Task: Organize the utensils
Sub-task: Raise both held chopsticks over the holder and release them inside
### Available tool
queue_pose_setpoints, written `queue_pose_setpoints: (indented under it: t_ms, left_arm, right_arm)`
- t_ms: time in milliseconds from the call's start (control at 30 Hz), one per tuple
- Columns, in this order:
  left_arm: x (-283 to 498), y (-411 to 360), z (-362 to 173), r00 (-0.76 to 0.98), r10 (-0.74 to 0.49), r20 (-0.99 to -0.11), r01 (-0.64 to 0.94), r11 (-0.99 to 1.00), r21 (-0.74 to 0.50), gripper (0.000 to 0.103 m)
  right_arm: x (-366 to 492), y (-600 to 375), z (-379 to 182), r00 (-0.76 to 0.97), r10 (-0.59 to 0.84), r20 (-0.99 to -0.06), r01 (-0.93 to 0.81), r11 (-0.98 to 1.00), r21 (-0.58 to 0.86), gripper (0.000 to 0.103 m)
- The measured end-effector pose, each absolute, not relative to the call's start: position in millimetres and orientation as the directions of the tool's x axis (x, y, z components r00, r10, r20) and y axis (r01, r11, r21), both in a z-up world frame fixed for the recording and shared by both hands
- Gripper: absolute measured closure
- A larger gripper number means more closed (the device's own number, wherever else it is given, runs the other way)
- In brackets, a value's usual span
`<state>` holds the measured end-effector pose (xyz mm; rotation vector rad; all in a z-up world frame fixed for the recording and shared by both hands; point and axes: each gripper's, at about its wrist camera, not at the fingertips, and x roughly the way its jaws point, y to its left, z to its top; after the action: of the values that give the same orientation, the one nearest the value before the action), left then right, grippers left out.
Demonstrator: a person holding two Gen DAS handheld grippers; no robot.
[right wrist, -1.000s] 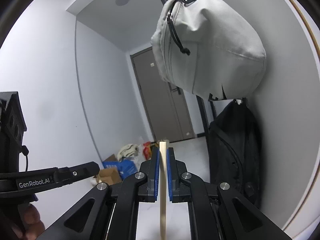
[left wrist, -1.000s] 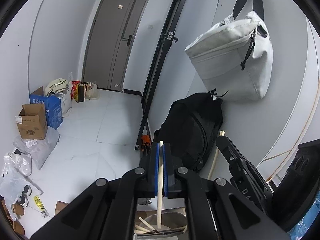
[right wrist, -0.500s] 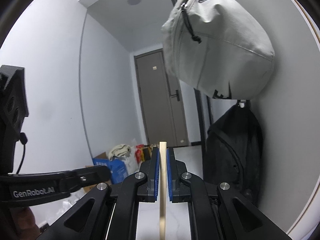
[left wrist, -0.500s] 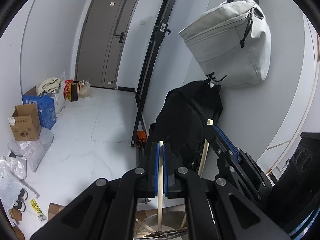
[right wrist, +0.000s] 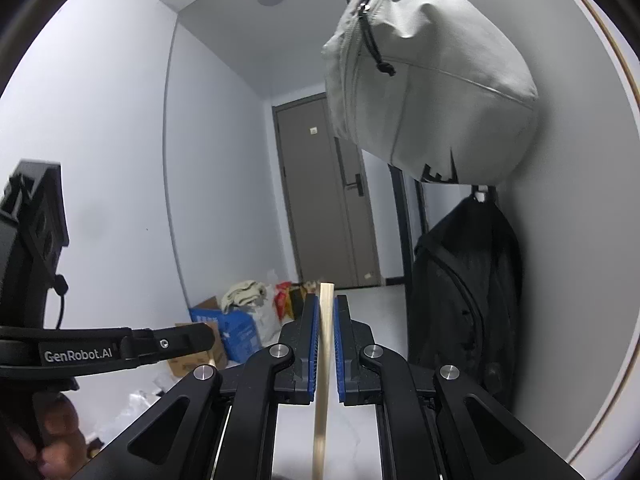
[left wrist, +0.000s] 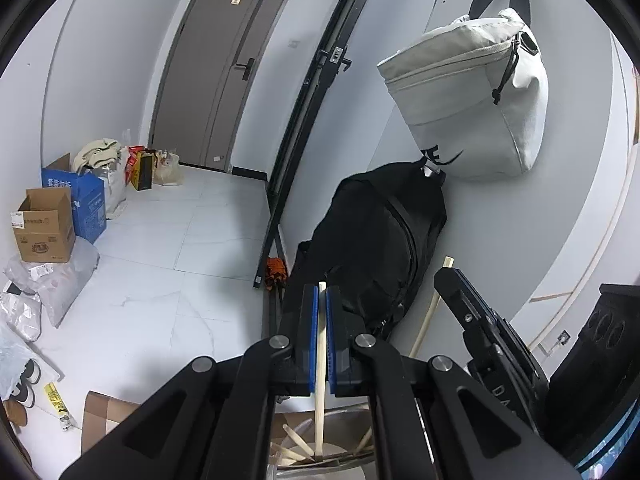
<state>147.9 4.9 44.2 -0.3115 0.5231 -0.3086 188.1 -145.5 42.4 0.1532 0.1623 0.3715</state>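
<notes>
Your left gripper (left wrist: 322, 336) has its jaws clamped on a chopstick (left wrist: 320, 392), held upright, its lower end reaching down into a metal holder (left wrist: 344, 420) at the bottom of the left wrist view. More chopsticks (left wrist: 294, 438) lie slanted inside that holder. You appear to be at the dropping-in step for this one: the next move calls for parting the jaws so the stick falls in, provided its tip is truly inside the rim, which the view does not settle.

Your right gripper (right wrist: 327, 344) likewise has its jaws closed on a second chopstick (right wrist: 323, 380), upright, its top poking above the pads. In the left view that same stick (left wrist: 430, 308) stands just right of the holder, not over it as far as you can tell, so it still needs carrying across and lowering in.

Watch the two grippers: they are close together, and the right one must not knock the left stick. Around you: cardboard boxes (left wrist: 44, 226) and bags on the floor at left, a door (left wrist: 224, 64) behind, a black backpack (left wrist: 384, 240) and a grey bag (left wrist: 468, 96) hanging on the wall at right. None blocks the holder.
</notes>
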Motion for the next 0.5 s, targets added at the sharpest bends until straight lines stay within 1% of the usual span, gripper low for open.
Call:
queue_pose_setpoints:
  t_ms: [300, 500]
  left_arm:
    - [146.8, 5.1, 34.5, 0.796, -0.405, -0.451, 0.236, 0.892, -0.385, 0.103]
    - [144.4, -0.1, 26.7, 0.773, -0.421, -0.474, 0.251, 0.89, -0.382, 0.103]
  right_arm:
    - [176.5, -159.3, 36.2, 0.872, 0.443, -0.207, -0.391, 0.886, 0.248, 0.097]
    - [174.1, -163.1, 27.5, 0.831, 0.482, -0.279, -0.406, 0.867, 0.287, 0.097]
